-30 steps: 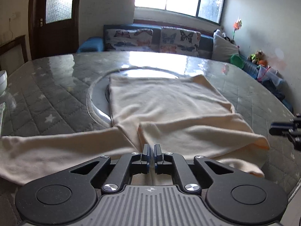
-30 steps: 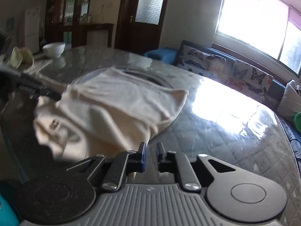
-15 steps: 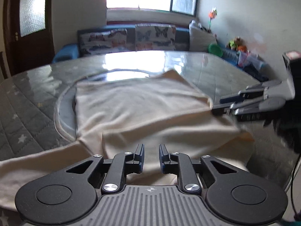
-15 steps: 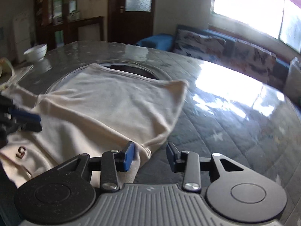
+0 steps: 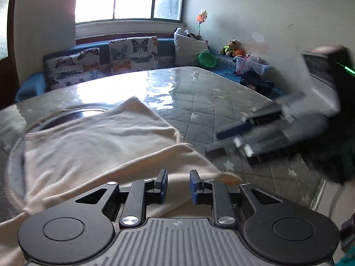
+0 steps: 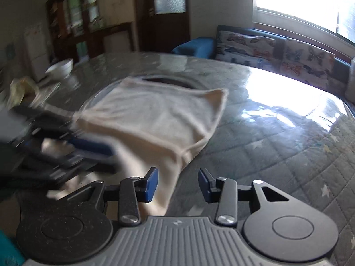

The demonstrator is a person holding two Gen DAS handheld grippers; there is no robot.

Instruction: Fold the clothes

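A cream-coloured soft cotton garment (image 5: 93,146) lies partly folded on the grey quilted, star-patterned tabletop (image 5: 210,102), filling the centre and lower left of the left wrist view and the middle of the right wrist view (image 6: 155,119). The left tool (image 5: 178,185), at bottom centre, has its blue-padded jaws parted and empty over the cloth's near edge. The right tool (image 6: 178,182) is likewise spread wide with nothing between its jaws, and appears blurred at the right of the left wrist view (image 5: 239,137).
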